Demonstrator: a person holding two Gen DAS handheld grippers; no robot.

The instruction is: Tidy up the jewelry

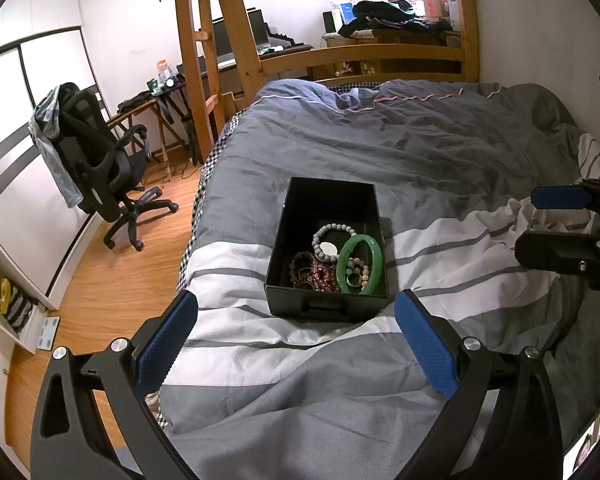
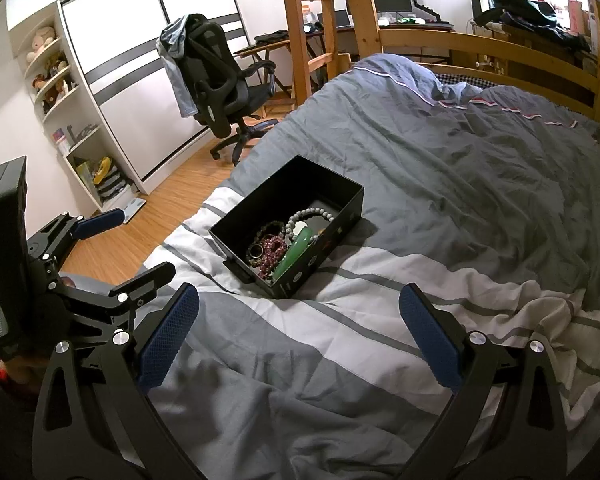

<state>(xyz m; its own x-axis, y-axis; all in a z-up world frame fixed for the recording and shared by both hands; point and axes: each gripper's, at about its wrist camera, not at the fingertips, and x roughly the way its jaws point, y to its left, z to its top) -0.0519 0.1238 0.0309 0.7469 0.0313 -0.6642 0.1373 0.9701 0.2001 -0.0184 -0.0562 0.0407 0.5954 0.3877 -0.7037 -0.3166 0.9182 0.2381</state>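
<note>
A black open box (image 1: 298, 208) (image 2: 342, 194) rests on the grey and white striped duvet (image 1: 440, 152) (image 2: 460, 168). Inside it lie a green bangle (image 1: 342, 258) (image 2: 298, 254), a grey bead bracelet (image 1: 320, 236) (image 2: 312, 213), dark red beads (image 1: 323, 274) (image 2: 272, 250) and a small ring (image 1: 355, 279). My left gripper (image 1: 296, 308) hovers open just in front of the box, empty. My right gripper (image 2: 298, 300) hangs open near the box's front right corner, nothing between its pads. Each gripper appears at the edge of the other's view.
A black office chair (image 1: 96, 168) (image 2: 220, 76) with clothing draped over it stands on the wooden floor left of the bed. A wooden bed frame (image 1: 364, 56) and ladder rise behind. White wardrobe and shelves line the left wall.
</note>
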